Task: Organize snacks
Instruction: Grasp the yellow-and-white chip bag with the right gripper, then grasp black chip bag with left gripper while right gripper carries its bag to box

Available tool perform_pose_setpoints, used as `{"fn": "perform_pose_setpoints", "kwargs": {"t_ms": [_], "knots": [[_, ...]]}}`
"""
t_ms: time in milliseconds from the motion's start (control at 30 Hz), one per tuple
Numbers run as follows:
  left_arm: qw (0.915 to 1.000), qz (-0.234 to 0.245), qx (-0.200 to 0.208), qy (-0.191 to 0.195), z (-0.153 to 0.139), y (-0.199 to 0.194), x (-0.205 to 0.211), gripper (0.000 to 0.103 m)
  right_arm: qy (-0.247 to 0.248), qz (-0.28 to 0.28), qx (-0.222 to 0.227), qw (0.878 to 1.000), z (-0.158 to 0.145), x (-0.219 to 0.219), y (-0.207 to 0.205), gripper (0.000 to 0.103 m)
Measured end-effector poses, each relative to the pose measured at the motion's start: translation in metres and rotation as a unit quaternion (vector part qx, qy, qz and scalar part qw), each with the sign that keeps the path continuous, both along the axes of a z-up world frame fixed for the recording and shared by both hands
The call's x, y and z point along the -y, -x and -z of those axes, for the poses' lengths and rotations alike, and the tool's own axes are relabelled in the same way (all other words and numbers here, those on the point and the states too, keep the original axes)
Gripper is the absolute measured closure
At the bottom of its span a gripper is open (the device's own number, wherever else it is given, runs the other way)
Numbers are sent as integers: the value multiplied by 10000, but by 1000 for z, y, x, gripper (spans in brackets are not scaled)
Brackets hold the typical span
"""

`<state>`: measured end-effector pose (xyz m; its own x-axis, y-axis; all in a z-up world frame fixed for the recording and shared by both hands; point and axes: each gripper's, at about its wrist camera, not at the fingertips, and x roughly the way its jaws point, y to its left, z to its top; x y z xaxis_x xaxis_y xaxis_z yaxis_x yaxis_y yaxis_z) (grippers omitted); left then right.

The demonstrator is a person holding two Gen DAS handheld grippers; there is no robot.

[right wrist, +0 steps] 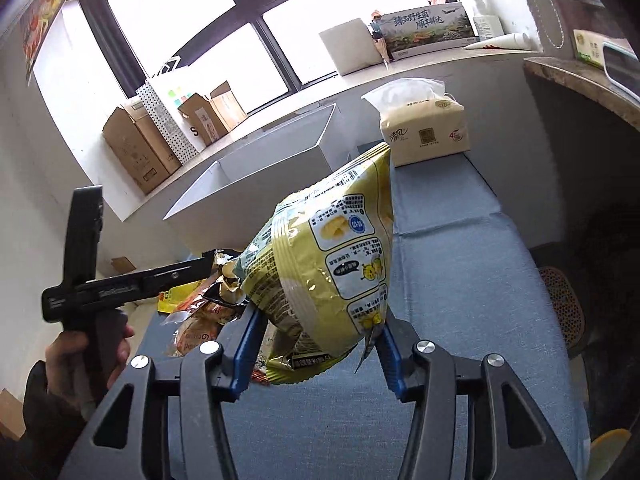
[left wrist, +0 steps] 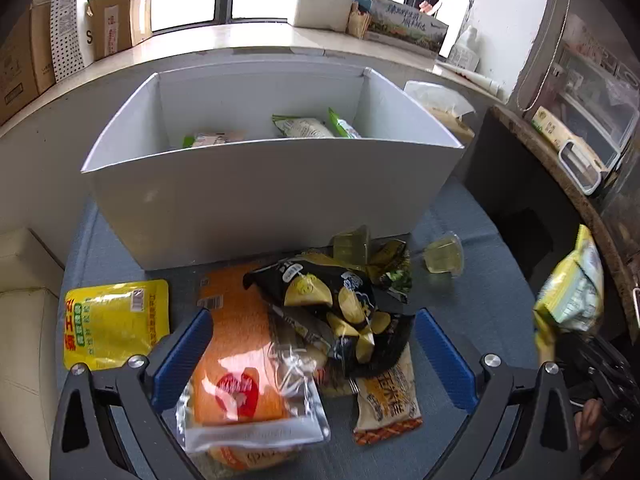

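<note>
- Biggest risk imo: the yellow bag [right wrist: 320, 264] is puffy and slick, and the right claw [right wrist: 320, 340] only pinches its bottom end, off the mat. Swing it too fast toward the box [left wrist: 256, 200] and it could squirm out or catch on the rim.
- Left claw [left wrist: 312, 344] hangs spread wide over the pile with nothing in it. Coming straight down, it'd land on the orange pack [left wrist: 236, 360] and the black chip bag [left wrist: 340, 304] together, so it may grab two or shove both.
- The jelly cup [left wrist: 444, 258] lies tipped near the mat's right edge; a nudge could roll it off.
- Surface: a blue fabric mat [right wrist: 460, 280], box at its far edge, tissue pack [right wrist: 424, 124] at the far right corner.
- Room: window [right wrist: 168, 20] with a sill holding cardboard boxes [right wrist: 136, 148].
</note>
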<state>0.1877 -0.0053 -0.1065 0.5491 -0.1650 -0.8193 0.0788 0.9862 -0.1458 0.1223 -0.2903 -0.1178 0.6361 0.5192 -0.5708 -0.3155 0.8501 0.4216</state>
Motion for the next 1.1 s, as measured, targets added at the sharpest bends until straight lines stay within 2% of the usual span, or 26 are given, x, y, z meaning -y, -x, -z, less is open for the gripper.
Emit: {"fn": "perform_pose_setpoints", "kwargs": {"t_ms": [167,233,267,300,367,467,600,933,1100], "knots": [[9989,85,-355,-292,29,-27,13,1,-58,31,-11,10000,0,7,2,47],[9982,143,-314,-495,36,-29,17,3,-53,27,-43,10000,2,8,3,47],[9977,155,-241,-618,36,-28,19,14,-54,27,-58,10000,3,8,2,47],[9974,217,-149,-672,35,-25,21,30,-62,19,-77,9999,4,8,1,47],[9977,349,-64,-574,29,-19,22,33,-63,17,-87,9999,6,8,2,47],[9982,390,123,-444,17,-7,18,40,-59,-3,-101,9999,6,6,2,47],[9981,321,530,-63,-10,23,-1,45,-33,-73,-54,10000,4,2,5,47],[9917,161,1271,127,-71,71,-39,47,12,-315,-21,9995,-2,-18,0,47],[9879,43,1545,111,-97,68,-56,47,44,-555,61,9984,-16,-36,-14,47]]}}
